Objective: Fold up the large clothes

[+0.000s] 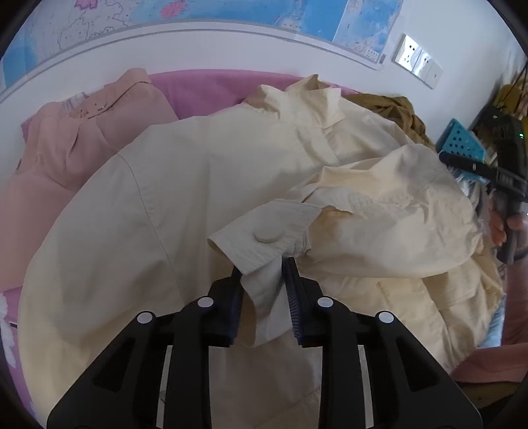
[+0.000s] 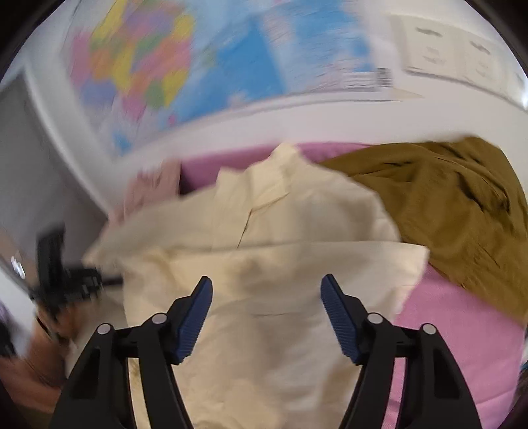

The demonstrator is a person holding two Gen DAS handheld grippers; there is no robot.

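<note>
Cuff [image 1: 264,237] of the cream jacket [image 1: 148,214] sits pinched in the left gripper [image 1: 262,267]; right gripper [image 2: 266,287] gapes empty.

The cream jacket [image 1: 171,204] lies rumpled on the pink sheet, collar far (buttoned cuff lifted near).

wall map [image 1: 204,10], wall sockets [image 1: 417,61], pink bedsheet [image 2: 462,333]

Around the cream jacket [image 1: 184,204] my way is hemmed: pink garment [image 1: 66,148] left, olive garment [image 2: 445,211] right, wall [image 1: 231,52] behind; bare pink sheet [image 2: 462,330] lies front-right.
</note>
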